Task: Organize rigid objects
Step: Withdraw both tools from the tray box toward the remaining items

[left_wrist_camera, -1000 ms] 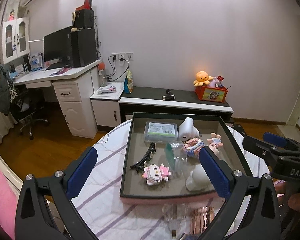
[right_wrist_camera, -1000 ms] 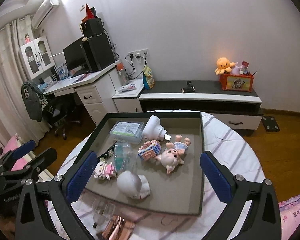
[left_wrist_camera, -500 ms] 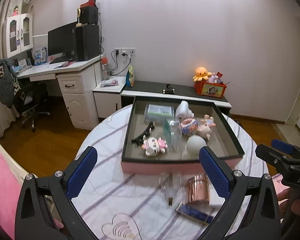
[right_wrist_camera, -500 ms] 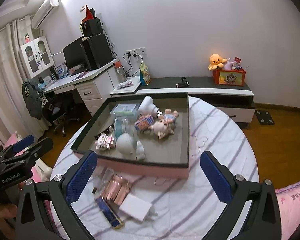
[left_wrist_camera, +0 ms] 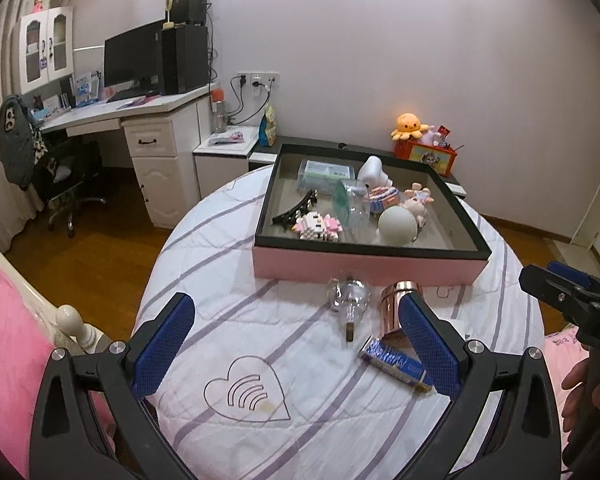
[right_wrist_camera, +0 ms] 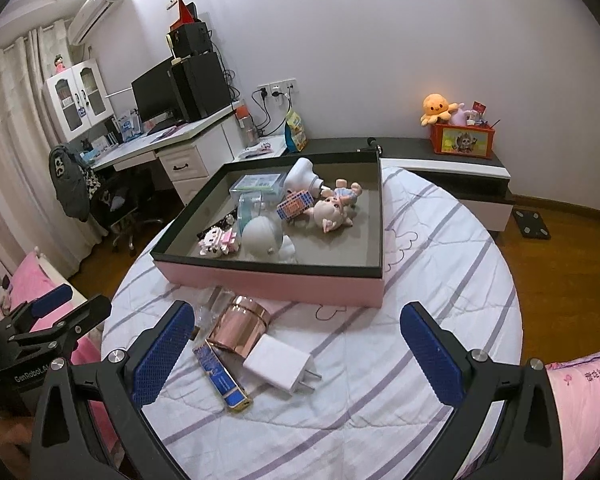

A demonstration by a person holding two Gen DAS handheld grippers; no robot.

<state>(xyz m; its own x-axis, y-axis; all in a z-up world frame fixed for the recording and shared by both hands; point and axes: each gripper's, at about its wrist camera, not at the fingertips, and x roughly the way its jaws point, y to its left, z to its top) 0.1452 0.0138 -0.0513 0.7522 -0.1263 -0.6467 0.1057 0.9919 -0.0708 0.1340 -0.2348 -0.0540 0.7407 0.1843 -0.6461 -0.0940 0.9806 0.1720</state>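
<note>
As both cameras have drawn back from the tray [left_wrist_camera: 370, 266] over the last second, the loose items in front of it have come into view; judged: next pick starts from these.

Worktop [left_wrist_camera: 228, 320]: round, striped cloth.

Tray: pink wall, dark rim, already holding toys, a clear box and a white ball.

Left gripper [left_wrist_camera: 296, 344]: fingers wide apart, empty, above the cloth short of the tray. Right gripper [right_wrist_camera: 298, 354]: fingers wide apart, empty, likewise short of the tray.

Still outside, all in front of the tray's near wall:
- copper cup [right_wrist_camera: 240, 326], glossy, on its side
- white charger [right_wrist_camera: 278, 364], touching the cup
- clear bottle [left_wrist_camera: 348, 300], left of the cup
- blue bar [right_wrist_camera: 222, 378], nearest the grippers
</note>
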